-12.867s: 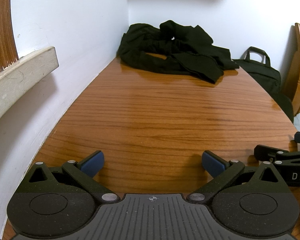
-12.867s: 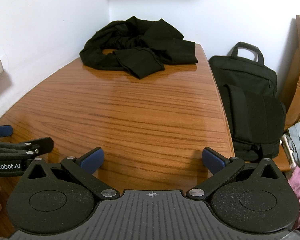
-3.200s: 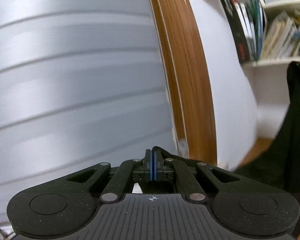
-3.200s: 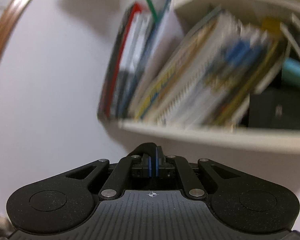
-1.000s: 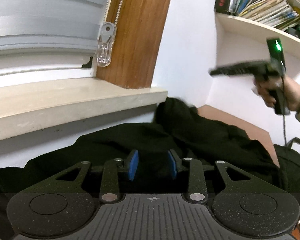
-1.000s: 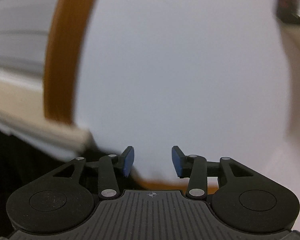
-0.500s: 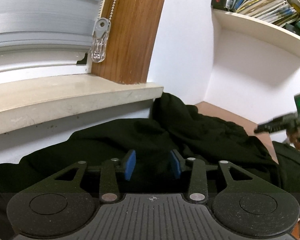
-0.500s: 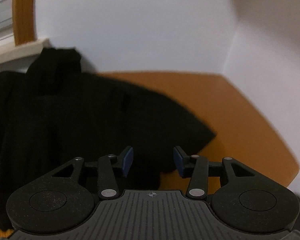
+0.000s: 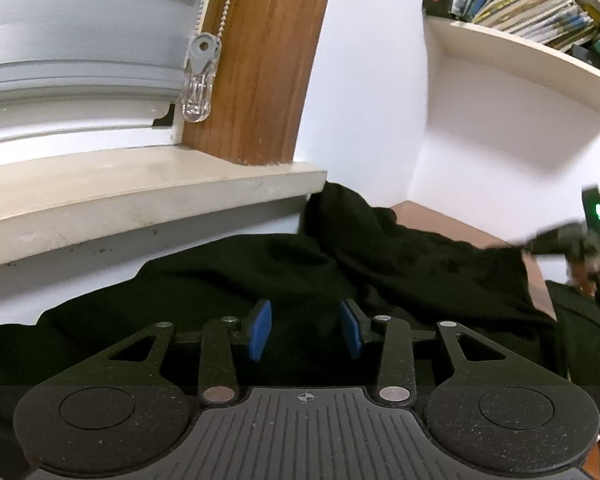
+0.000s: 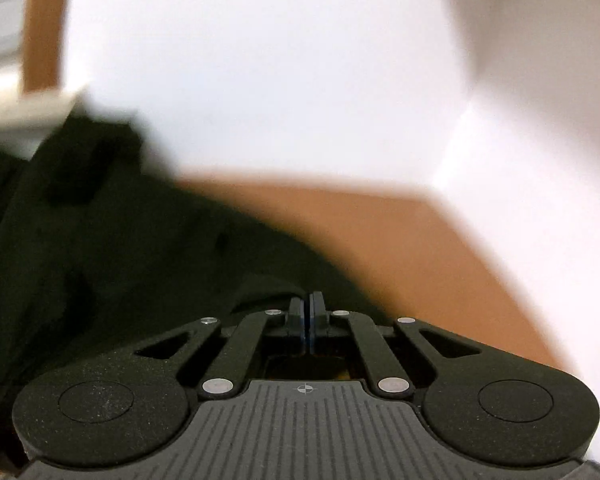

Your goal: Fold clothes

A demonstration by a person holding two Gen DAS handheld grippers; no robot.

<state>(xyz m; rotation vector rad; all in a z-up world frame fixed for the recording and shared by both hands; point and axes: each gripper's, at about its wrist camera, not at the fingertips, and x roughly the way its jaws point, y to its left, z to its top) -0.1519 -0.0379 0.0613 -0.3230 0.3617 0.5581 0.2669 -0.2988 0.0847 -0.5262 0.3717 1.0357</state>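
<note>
Left gripper [image 9: 305, 330] blue pads parted over crumpled black fabric garment [image 9: 260, 280], right gripper [image 10: 307, 320] pads pressed together at garment edge, grip unconfirmed, orange-brown wooden tabletop [image 10: 400, 240] beyond.

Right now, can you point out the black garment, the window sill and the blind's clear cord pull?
black garment [image 9: 400, 264]: left wrist view, on the upper folds of its fabric.
window sill [image 9: 140, 188]: left wrist view, on its flat top surface.
cord pull [image 9: 198, 80]: left wrist view, on its clear plastic body.
</note>
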